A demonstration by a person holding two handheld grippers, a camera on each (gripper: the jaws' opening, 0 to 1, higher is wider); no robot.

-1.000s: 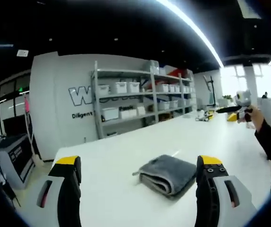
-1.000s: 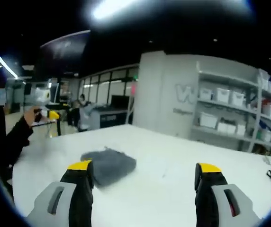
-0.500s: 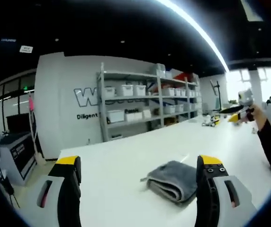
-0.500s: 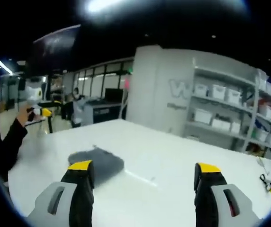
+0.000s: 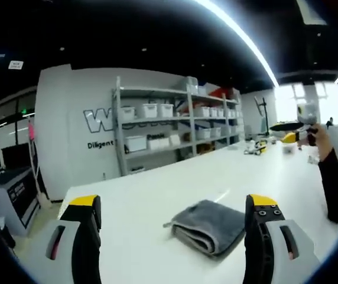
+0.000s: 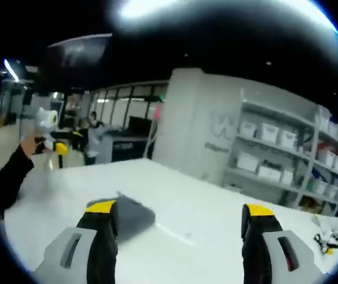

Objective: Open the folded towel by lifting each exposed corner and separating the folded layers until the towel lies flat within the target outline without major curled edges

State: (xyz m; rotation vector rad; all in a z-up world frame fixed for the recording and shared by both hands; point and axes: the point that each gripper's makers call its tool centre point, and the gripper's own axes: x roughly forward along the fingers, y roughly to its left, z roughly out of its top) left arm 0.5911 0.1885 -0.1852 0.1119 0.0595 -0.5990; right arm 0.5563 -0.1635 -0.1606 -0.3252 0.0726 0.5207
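Resting on the smooth white table (image 5: 157, 195), the folded towel (image 5: 207, 226) is a soft grey, plush-looking bundle whose stacked layers show as rounded folds along its near edge. In the left gripper view it lies just inside the right jaw of the left gripper (image 5: 172, 228), whose jaws stand wide apart and grasp nothing, each a grey body capped with a yellow tip over black padding. Behind it stand metal shelves (image 5: 175, 127) with pale, boxy plastic bins (image 5: 150, 110) against a grey wall with white lettering, and a long bright strip light (image 5: 240, 35) curves overhead. Far right, a dark sleeve (image 5: 337, 183) reaches up to the right gripper (image 5: 293, 127), held high above the table.

In the right gripper view the right gripper (image 6: 178, 234) also stands spread and empty, and the towel (image 6: 130, 213) appears blurred as a flat grey patch beside its left jaw. At the left edge the person's hand (image 6: 30, 145) holds the left gripper (image 6: 54, 142) up.
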